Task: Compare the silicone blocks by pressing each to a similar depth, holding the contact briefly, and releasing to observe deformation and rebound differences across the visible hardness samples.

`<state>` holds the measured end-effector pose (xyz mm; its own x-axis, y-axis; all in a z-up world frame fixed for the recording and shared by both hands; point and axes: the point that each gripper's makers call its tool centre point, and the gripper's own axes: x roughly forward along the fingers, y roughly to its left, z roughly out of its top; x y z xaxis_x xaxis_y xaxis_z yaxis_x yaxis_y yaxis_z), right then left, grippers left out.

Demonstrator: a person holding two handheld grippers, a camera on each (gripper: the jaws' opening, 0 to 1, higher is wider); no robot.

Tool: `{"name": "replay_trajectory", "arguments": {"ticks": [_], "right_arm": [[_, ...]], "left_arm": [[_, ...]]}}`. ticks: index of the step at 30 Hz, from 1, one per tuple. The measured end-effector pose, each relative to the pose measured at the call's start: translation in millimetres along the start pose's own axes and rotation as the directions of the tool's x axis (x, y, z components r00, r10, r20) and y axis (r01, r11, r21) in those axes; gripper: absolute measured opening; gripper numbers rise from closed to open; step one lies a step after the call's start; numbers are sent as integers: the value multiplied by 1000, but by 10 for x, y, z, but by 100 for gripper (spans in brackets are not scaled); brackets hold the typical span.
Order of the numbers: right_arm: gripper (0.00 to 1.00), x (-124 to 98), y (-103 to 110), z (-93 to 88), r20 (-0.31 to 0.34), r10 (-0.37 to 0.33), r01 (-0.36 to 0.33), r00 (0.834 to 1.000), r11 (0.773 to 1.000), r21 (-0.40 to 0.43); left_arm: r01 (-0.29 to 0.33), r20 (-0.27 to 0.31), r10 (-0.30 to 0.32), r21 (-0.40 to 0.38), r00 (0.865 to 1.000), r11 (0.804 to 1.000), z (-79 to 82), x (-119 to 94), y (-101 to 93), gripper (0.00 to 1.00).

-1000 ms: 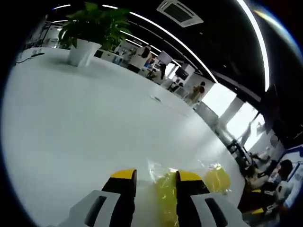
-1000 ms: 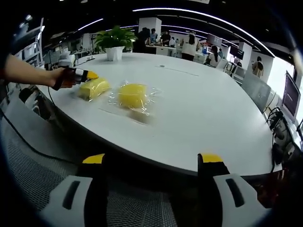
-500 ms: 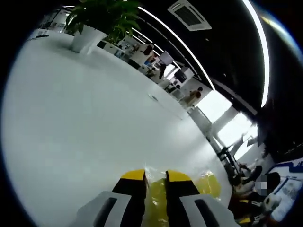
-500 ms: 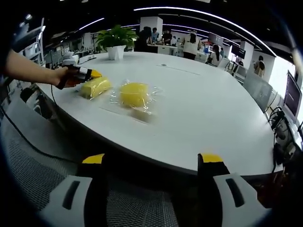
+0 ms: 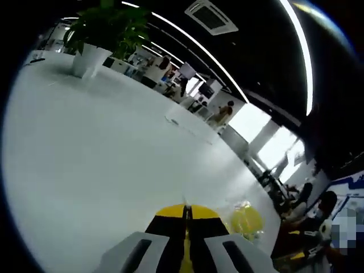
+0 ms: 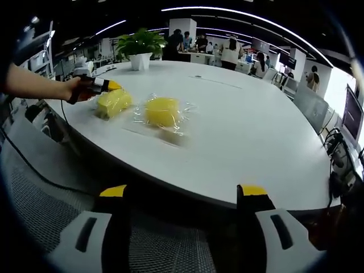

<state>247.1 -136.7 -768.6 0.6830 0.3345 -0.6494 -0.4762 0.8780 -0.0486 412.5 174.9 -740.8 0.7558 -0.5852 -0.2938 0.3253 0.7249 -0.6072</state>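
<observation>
- Left gripper view: left tool at 6 o'clock, jaws nearly together, pinching a thin yellow sliver of the nearer block between them.
- Second yellow block in clear wrap at 4 o'clock, just beside the jaws on the white bench.
- Potted plant at 11 o'clock on the far bench edge; ceiling light strips and office people beyond.
- Right gripper view: right tool at 6 o'clock, jaws spread wide, gripping nothing, hanging off the bench edge over a mesh chair.
- Left tool at 10 o'clock in a person's hand, touching the nearer block; long axis toward 1 o'clock.
- Second block just beside it, rounder, in crinkled wrap.
- Potted plant at 11 o'clock.
</observation>
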Motion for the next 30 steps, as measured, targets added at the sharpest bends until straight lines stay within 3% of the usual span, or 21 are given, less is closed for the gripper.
{"name": "replay_trajectory", "arguments": {"ticks": [2,9,13,15,17,18,20,25,30], "right_arm": [[72,-3,5,4,1,3,-3,1000,1000,2],[71,-6,12,18,10,5,-5,1000,1000,4],[71,-9,19,26,15,8,-8,1000,1000,4],[71,-14,21,31,20,7,-7,1000,1000,4],[70,-19,24,40,26,6,-6,1000,1000,4],[70,-21,30,47,31,8,-8,999,1000,4],[72,-28,112,62,40,50,-50,998,999,-15],[72,-43,115,74,51,47,-46,998,999,-14],[70,-48,105,73,52,38,-38,998,999,-6]], "left_arm": [[26,14,-27,30,1000,999,68,-56,-98,0],[68,47,-69,7,997,998,253,-198,-323,0],[160,72,-162,30,984,987,363,-254,-657,0],[173,77,-176,37,981,984,391,-277,-751,0],[204,93,-207,37,974,978,443,-312,-871,0],[243,105,-246,41,964,969,475,-341,-976,0],[255,99,-262,78,960,964,468,-380,-1076,0],[304,81,-314,112,946,946,452,-468,-1314,0],[375,71,-394,189,916,907,505,-605,-1753,0]]}}
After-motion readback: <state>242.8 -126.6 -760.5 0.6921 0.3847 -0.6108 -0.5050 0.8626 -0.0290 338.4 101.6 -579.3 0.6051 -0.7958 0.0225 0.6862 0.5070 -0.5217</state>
